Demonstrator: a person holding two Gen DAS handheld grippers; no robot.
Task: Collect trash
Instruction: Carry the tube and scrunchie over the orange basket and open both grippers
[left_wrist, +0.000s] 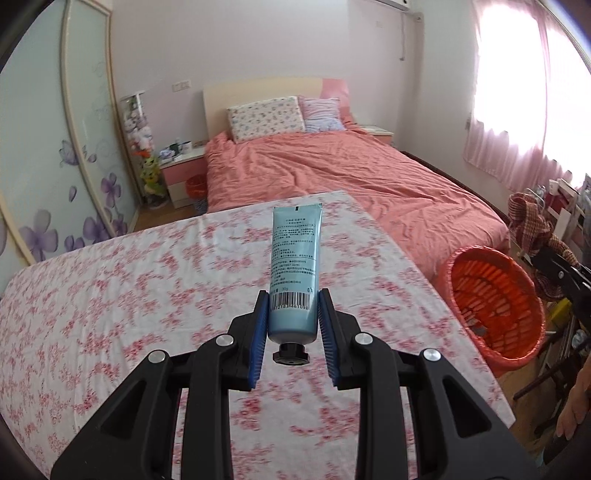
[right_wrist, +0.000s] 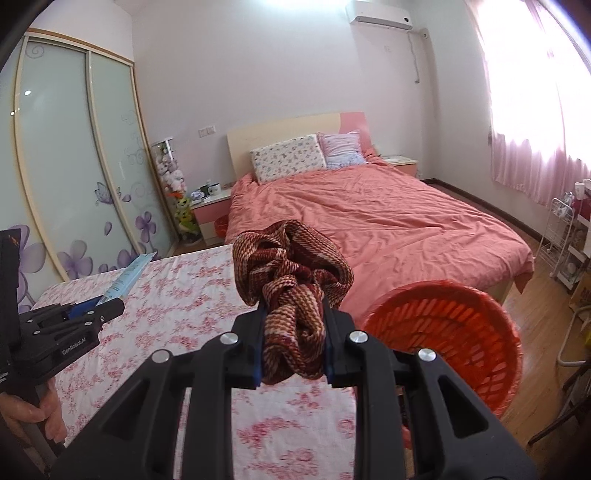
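Both tools pinch: left tool (left_wrist: 293, 308) a tube (left_wrist: 294, 266), right tool (right_wrist: 294, 314) a cloth (right_wrist: 295, 291) hiding its fingertips.

Black plastic claw (left_wrist: 292, 319), blue ribbed pads (left_wrist: 258, 334), silver screws (left_wrist: 223, 340).

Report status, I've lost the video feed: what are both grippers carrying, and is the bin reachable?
Left gripper shut on blue tube. Right gripper shut on woven cloth. Orange basket beside table, nothing blocking.
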